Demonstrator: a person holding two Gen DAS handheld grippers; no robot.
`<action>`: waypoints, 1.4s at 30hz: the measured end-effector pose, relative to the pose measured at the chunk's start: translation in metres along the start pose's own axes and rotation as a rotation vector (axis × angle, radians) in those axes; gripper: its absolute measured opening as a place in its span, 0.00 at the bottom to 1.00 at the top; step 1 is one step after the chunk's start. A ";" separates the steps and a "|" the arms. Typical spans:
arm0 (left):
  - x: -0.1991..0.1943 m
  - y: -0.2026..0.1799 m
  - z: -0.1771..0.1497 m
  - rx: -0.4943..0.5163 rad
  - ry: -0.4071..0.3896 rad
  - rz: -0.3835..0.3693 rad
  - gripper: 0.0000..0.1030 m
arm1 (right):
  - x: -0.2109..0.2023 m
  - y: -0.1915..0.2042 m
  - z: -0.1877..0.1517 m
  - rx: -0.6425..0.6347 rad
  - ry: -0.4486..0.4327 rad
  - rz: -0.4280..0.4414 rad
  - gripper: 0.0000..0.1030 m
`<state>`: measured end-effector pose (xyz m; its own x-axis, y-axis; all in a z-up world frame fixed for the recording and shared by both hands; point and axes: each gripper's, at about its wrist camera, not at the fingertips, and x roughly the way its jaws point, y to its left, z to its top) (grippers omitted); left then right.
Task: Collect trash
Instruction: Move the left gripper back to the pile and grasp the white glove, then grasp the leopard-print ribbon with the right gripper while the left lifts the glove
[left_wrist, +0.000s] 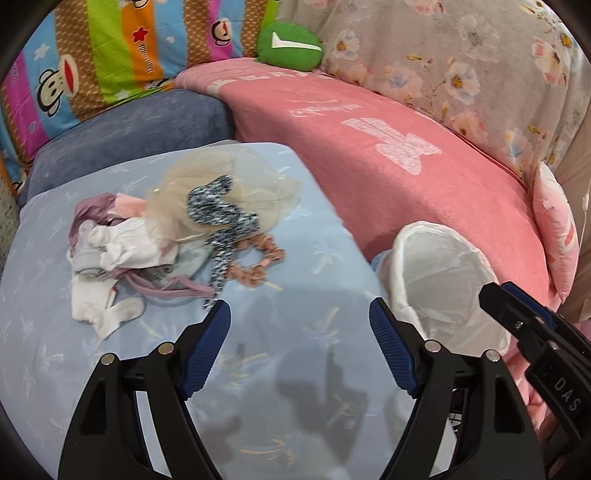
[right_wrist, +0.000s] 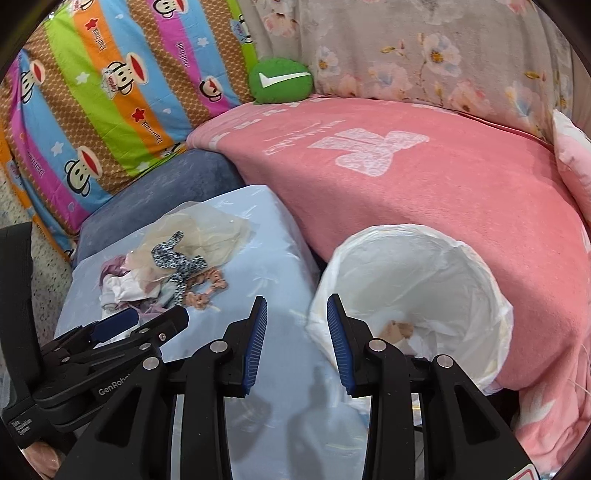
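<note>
A heap of scraps (left_wrist: 166, 236) lies on a light blue cushion (left_wrist: 325, 258): sheer beige mesh, a black-and-white speckled strip, white and mauve cloth, a pinkish-brown frilly band. My left gripper (left_wrist: 299, 310) hovers open just short of the heap, with nothing between its fingers. To its right stands a bin with a white liner (left_wrist: 443, 280), and my right gripper (left_wrist: 500, 291) shows beside it. In the right wrist view, the right gripper (right_wrist: 297, 301) is partly open and empty at the bin's (right_wrist: 424, 266) left rim. A pinkish-brown scrap (right_wrist: 399, 328) lies inside. The heap (right_wrist: 166, 269) and left gripper (right_wrist: 155, 318) are at the left.
A pink blanket (right_wrist: 443, 177) covers the surface behind the bin. A dark blue cushion (left_wrist: 129, 136) sits behind the light blue one. Further back are a striped monkey-print quilt (right_wrist: 110, 92), a round green cushion (right_wrist: 280, 85) and floral fabric (right_wrist: 424, 55).
</note>
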<state>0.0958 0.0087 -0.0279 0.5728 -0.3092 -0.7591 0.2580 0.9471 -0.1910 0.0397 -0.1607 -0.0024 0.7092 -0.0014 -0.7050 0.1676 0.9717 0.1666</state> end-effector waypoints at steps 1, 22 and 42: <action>0.000 0.007 0.000 -0.011 0.000 0.009 0.74 | 0.002 0.005 0.001 -0.007 0.003 0.005 0.32; 0.016 0.169 -0.010 -0.229 0.055 0.226 0.81 | 0.083 0.109 0.012 -0.087 0.089 0.102 0.42; 0.042 0.204 -0.010 -0.275 0.131 0.147 0.23 | 0.186 0.155 0.032 -0.107 0.169 0.072 0.28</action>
<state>0.1648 0.1893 -0.1051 0.4787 -0.1712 -0.8611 -0.0496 0.9740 -0.2213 0.2198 -0.0176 -0.0854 0.5904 0.0998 -0.8009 0.0401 0.9875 0.1526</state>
